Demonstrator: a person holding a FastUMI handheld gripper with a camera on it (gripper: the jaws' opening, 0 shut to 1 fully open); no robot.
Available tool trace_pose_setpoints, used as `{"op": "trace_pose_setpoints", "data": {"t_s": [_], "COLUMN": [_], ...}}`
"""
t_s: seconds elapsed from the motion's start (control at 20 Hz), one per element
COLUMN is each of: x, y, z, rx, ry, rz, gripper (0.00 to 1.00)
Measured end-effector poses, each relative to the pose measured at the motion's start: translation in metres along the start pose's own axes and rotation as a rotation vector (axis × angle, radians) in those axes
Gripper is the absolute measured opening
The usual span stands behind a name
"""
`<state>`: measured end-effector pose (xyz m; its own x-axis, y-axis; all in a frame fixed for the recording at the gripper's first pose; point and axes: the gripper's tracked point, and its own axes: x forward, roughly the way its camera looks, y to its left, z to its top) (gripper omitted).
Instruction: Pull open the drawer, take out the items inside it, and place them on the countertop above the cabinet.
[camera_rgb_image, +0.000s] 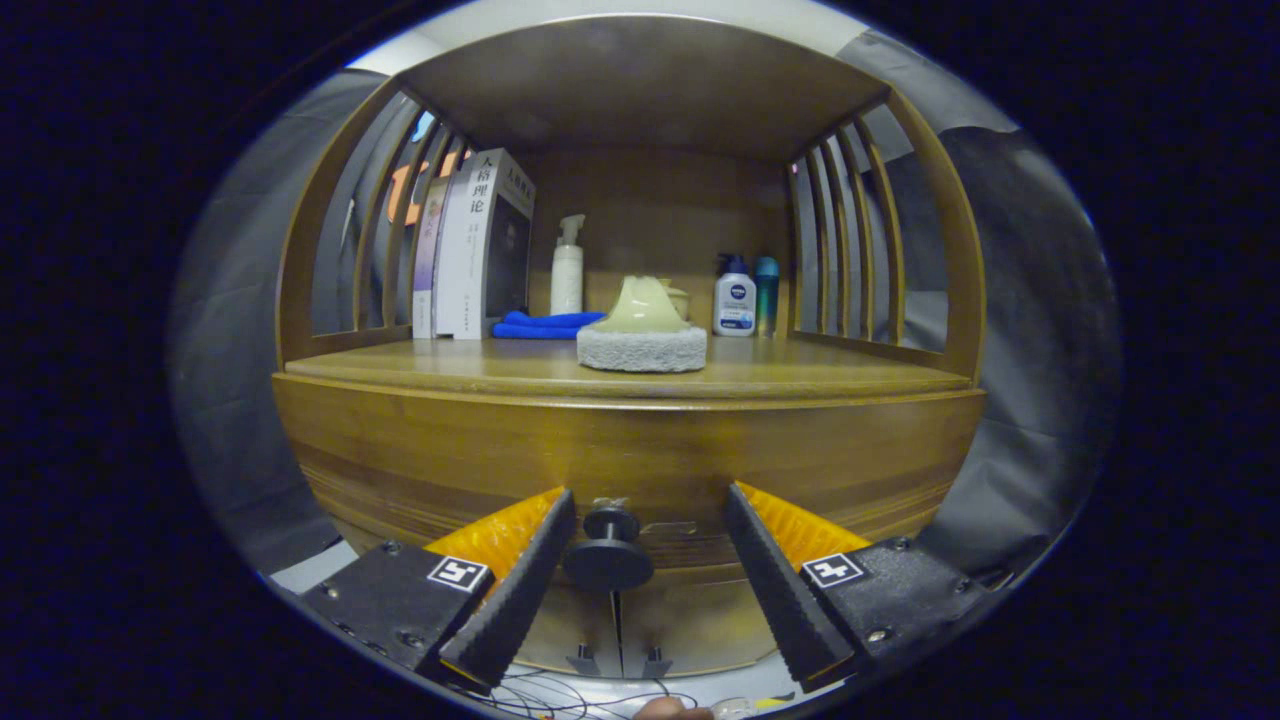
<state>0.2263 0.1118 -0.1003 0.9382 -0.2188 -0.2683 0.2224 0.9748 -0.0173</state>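
Observation:
A wooden cabinet faces me, its drawer front closed below the countertop. A dark round knob sticks out of the drawer front and sits between my two fingers, nearer the left one. My gripper is open, with the fingers on either side of the knob and a visible gap to each. What lies inside the drawer is hidden.
On the countertop stand books at the left, a folded blue cloth, a white pump bottle, a pale ornament on a grey stone base, and two small bottles at the right. Slatted wooden sides and a top board enclose this shelf.

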Motion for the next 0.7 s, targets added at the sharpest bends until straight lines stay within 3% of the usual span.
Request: {"op": "trace_pose_setpoints", "data": {"t_s": [0.4,0.7], "x": [-0.001,-0.027], "y": [0.0,-0.001], "z": [-0.002,0.016], "rx": [0.019,0.079], "ry": [-0.005,-0.036], "rz": [0.004,0.065], "gripper": [0.99,0.99]}}
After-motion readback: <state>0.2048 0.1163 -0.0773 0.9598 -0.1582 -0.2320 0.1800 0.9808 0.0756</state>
